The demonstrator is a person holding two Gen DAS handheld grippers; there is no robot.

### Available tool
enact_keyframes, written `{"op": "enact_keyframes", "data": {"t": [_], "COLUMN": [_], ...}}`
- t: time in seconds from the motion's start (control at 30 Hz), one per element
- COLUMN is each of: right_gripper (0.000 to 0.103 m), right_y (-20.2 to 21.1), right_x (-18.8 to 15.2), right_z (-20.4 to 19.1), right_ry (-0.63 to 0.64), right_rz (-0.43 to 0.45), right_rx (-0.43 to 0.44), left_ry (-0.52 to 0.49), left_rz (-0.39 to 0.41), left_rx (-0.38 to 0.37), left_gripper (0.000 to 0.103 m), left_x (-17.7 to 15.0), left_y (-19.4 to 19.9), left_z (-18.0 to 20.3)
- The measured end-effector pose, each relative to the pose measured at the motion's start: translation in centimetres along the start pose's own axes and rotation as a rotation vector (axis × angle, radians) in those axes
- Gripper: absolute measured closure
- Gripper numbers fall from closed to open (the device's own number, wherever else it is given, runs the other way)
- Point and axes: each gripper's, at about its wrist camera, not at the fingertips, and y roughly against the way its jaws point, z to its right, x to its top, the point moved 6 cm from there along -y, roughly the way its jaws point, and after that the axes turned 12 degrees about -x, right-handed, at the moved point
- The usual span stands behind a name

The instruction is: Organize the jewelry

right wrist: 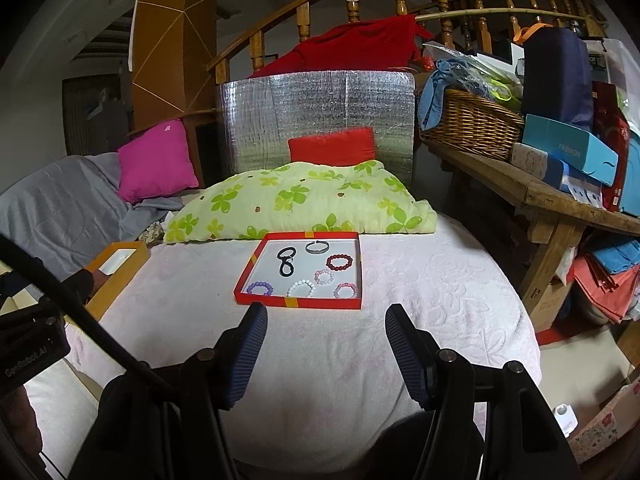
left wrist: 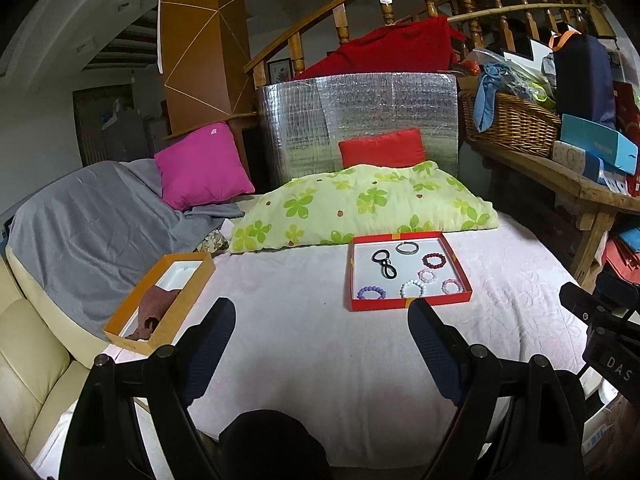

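Observation:
A red tray (left wrist: 408, 303) (right wrist: 298, 303) lies on the pale pink bedspread (left wrist: 300, 340) (right wrist: 400, 280). It holds several bracelets: a black double loop (left wrist: 384, 263) (right wrist: 286, 261), a grey bangle (left wrist: 407, 247) (right wrist: 317, 247), a dark red bead ring (left wrist: 434, 260) (right wrist: 339, 261), and purple (left wrist: 371, 293) (right wrist: 259, 289), white (left wrist: 412, 289) (right wrist: 301, 289) and pink ones. An orange box (left wrist: 160, 298) (right wrist: 116, 264) with a brown cloth (left wrist: 154, 312) sits to the left. My left gripper (left wrist: 322, 312) is open and empty, short of the tray. My right gripper (right wrist: 326, 316) is open and empty, just in front of the tray.
A green clover pillow (left wrist: 360, 208) (right wrist: 300, 204) lies behind the tray, with a pink cushion (left wrist: 202, 166), a red cushion (left wrist: 382, 148) and a silver foil panel (left wrist: 356, 120) beyond. A wooden bench (right wrist: 560, 204) with a wicker basket (right wrist: 468, 124) and boxes stands at right. A cream sofa (left wrist: 32, 352) is at left.

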Motion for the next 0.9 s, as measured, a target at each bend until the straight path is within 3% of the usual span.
{"op": "enact_keyframes", "data": {"t": [0.9], "right_gripper": [0.037], "right_y": [-0.36], "right_x": [-0.49], "right_z": [-0.76], "right_ry": [0.022], "right_rz": [-0.017], "right_rx": [0.004], "left_ry": [-0.016], "left_rz": [0.003], "left_rx": [0.002], "left_gripper": [0.015], "left_x": [0.09], "left_y": [0.27], "left_z": [0.37]}}
